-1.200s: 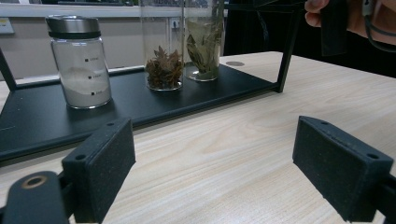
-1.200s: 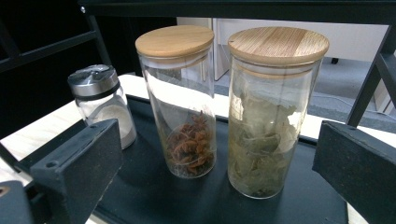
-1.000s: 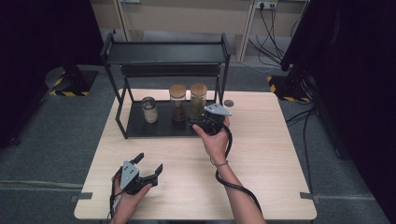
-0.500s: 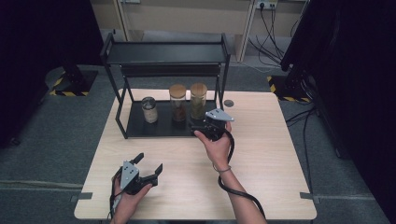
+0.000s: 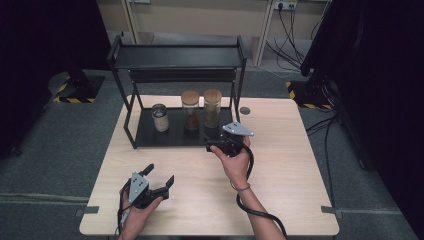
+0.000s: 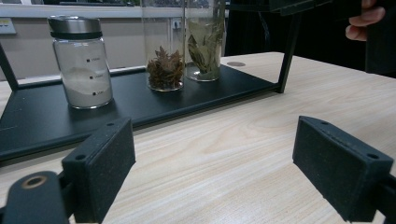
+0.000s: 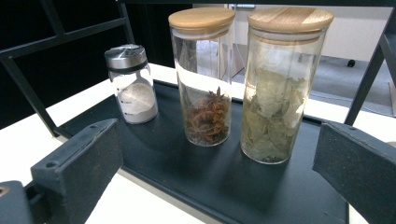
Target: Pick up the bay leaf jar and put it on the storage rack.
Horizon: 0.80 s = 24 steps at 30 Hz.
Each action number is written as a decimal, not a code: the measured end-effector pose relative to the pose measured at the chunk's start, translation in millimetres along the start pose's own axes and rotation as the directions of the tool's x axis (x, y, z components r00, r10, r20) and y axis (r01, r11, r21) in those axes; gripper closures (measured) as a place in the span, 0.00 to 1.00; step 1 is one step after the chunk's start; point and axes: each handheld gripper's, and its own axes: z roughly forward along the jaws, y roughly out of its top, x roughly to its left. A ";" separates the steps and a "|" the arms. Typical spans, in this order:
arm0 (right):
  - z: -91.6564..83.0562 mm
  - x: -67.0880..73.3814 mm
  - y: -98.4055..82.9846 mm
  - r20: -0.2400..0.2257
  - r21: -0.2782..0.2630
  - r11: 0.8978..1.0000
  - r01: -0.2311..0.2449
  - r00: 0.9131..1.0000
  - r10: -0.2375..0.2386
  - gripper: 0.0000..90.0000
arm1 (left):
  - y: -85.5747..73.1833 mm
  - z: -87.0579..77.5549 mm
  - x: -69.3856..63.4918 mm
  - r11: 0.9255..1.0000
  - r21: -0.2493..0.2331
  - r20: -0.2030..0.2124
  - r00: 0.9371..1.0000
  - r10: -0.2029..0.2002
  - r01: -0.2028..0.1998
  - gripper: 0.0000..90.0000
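Observation:
A black two-tier rack (image 5: 150, 137) stands at the back of the table. On its lower shelf (image 7: 261, 186) are a short shaker jar of white powder (image 5: 160, 118) (image 7: 133, 84) (image 6: 84, 67), a tall jar of star anise (image 5: 190, 110) (image 7: 205, 74) (image 6: 163, 70) and a tall jar of dried leaves (image 5: 212, 108) (image 7: 280, 84) (image 6: 204, 42), both with wooden lids. My right gripper (image 5: 212, 146) (image 7: 219, 172) is open, just in front of the shelf's right end, facing the two tall jars. My left gripper (image 5: 159, 176) (image 6: 229, 172) rests open near the table's front left, holding nothing.
The rack's right front post (image 6: 287, 46) (image 5: 239, 107) stands next to my right hand (image 5: 235, 160). A small round grommet (image 5: 244, 110) lies in the tabletop right of the rack. Bare wood (image 5: 295, 165) spreads to the right and front. Cables trail from both grippers.
My right gripper has drawn back slightly from the shelf toward the person and a little to the right. The left gripper has stayed in place.

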 end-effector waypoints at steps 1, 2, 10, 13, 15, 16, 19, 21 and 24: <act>0.0 0.0 0.0 0.000 0.000 1.000 0.000 1.000 0.000 0.02 | 0.0 0.0 0.0 1.000 0.000 0.000 1.000 0.000 0.000 0.14; -1.2 -0.2 -1.1 0.000 0.001 1.000 0.000 1.000 0.000 0.02 | 0.0 0.0 -0.1 1.000 0.000 0.000 1.000 0.000 0.000 0.14; -10.7 -3.0 -8.9 0.006 0.002 1.000 0.003 1.000 -0.003 0.02 | 0.0 0.0 0.2 1.000 0.000 -0.002 1.000 -0.003 0.003 0.14; -13.0 -3.7 -11.0 0.009 0.005 1.000 0.007 1.000 -0.007 0.02 | 0.0 0.1 0.0 1.000 0.000 -0.003 1.000 -0.002 0.002 0.14; -14.4 -4.1 -12.3 0.008 0.006 1.000 0.004 1.000 -0.005 0.02 | 0.0 0.0 0.1 1.000 0.000 -0.003 1.000 -0.002 0.002 0.14; -15.1 -4.4 -12.8 0.010 0.005 1.000 0.006 1.000 -0.006 0.02 | 0.0 0.0 0.2 1.000 0.000 -0.003 1.000 -0.002 0.002 0.14; -17.3 -5.3 -15.2 0.011 0.006 1.000 0.003 1.000 -0.003 0.02 | -0.1 -0.1 0.3 1.000 -0.001 -0.004 1.000 -0.003 0.003 0.14; -18.8 -5.7 -17.1 0.011 0.008 1.000 0.006 1.000 -0.006 0.02 | -0.1 -0.2 0.2 1.000 -0.002 -0.004 1.000 -0.002 0.002 0.14; -22.2 -6.5 -20.4 0.013 0.009 1.000 0.005 1.000 -0.005 0.02 | -0.1 -0.3 0.2 1.000 -0.002 -0.004 1.000 0.000 0.000 0.14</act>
